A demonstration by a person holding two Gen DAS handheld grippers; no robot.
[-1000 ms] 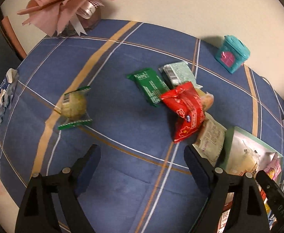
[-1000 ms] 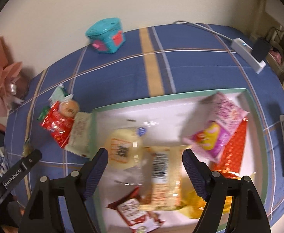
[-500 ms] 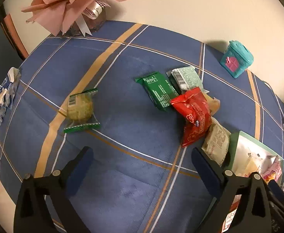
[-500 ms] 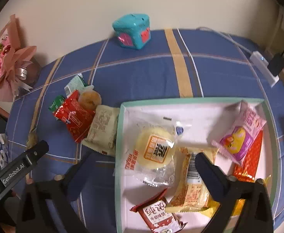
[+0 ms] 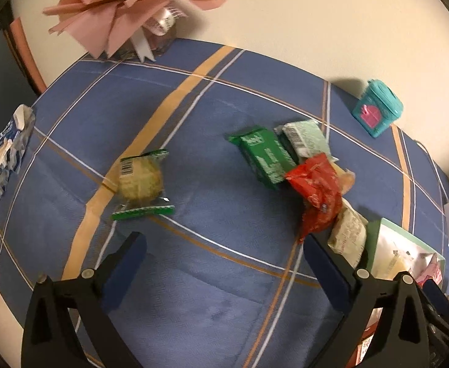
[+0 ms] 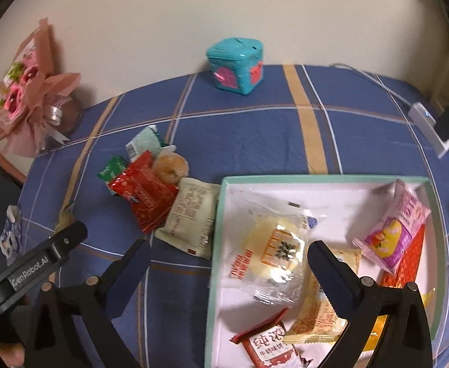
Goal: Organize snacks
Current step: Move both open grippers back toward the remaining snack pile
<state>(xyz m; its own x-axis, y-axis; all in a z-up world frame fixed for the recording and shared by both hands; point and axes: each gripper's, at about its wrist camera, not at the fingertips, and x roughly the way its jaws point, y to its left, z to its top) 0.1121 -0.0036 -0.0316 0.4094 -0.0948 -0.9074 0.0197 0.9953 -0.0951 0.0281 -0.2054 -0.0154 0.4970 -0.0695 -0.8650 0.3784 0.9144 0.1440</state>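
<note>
Snacks are being sorted on a blue plaid tablecloth (image 5: 212,282), where the left gripper (image 5: 221,250) is being held with its fingers spread wide and nothing between them, above bare cloth. Just ahead of its left finger, a round pastry in a clear, green-edged wrapper (image 5: 141,181) is lying alone on an orange stripe. Farther right, a loose cluster is being formed by a green packet (image 5: 262,156), a pale mint packet (image 5: 305,138), a red packet (image 5: 316,193) and a beige packet (image 5: 348,234), each touching or overlapping the next; an orange round snack (image 6: 170,167) is tucked behind the red one.

The right gripper (image 6: 229,253) is likewise being held released and empty, its fingers straddling the left rim of a mint-green tray (image 6: 316,178). The beige packet is resting against that rim from outside. Inside the tray, a clear-wrapped yellow bun (image 6: 275,247) is lying beside a pink packet (image 6: 393,233), a red foil packet (image 6: 407,266), a yellow-orange packet (image 6: 315,316) and a red-and-white packet with Chinese lettering (image 6: 269,345).

A teal toy house (image 6: 236,65) and a pink bouquet (image 6: 28,95) are standing at the far edge by the wall, and a white-and-blue wrapper (image 5: 8,144) is lying at the cloth's left edge.
</note>
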